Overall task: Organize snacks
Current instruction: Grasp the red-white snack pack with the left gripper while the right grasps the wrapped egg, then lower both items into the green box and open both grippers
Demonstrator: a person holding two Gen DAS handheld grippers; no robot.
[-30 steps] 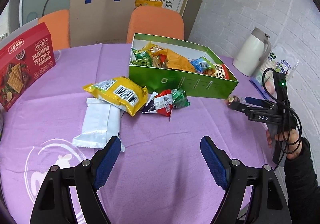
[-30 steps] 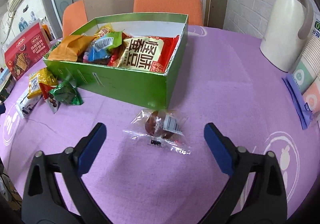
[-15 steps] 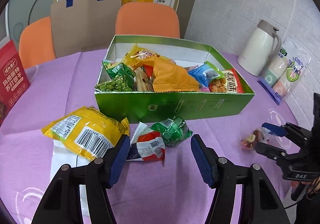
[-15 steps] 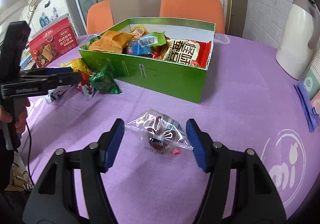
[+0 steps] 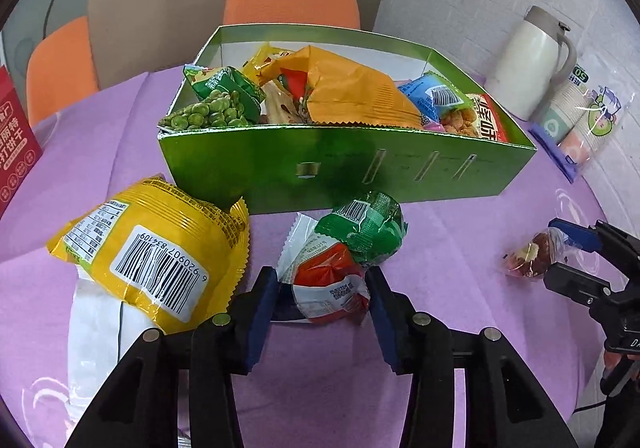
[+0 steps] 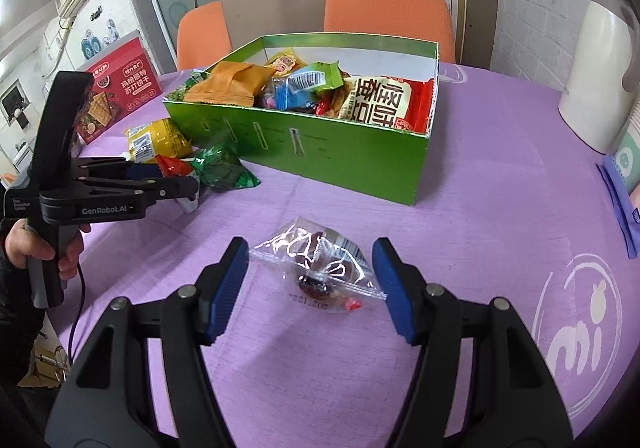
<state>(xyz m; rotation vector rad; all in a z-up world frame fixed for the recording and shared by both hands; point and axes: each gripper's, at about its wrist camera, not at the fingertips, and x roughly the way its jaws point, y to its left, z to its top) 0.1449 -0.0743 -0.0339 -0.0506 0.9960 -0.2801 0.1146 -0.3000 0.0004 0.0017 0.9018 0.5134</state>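
Table [image 5: 460,288], purple cloth: carries all items. Green box [image 5: 280,164] sits mid-table, already part-filled w/ snack bags; loose snacks lie in front of it.

Yellow bag [image 5: 148,260] lies on a white packet [image 5: 96,328], left of the box, untouched.

Change, left side: a second ago the left tongs [image 5: 324,290] hung wide open over bare cloth, well back from the pile. They have since come fwd and down to the red packet [image 5: 328,280]; jaws are closing, packet between them, pads at or nearly at its sides. Contact not confirmed, so count as not yet gripped. Green packet [image 5: 368,228] touches the red one on the box side and may drag along.

Change, right side: right tongs [image 6: 312,288] narrowed from wide to a half-open bracket round the clear packet [image 6: 320,268]. Wrapper edges meet both pads; contents not squeezed.

Meaning: both picks set up, neither lifted. Judged next step: close, lift, drop into box.

View diffs: left cam shows barcode side of yellow bag and the peas bag in the box. Right cam shows the person's hand [image 6: 24,244] on the left handle and the red carton [image 6: 116,96] in full.
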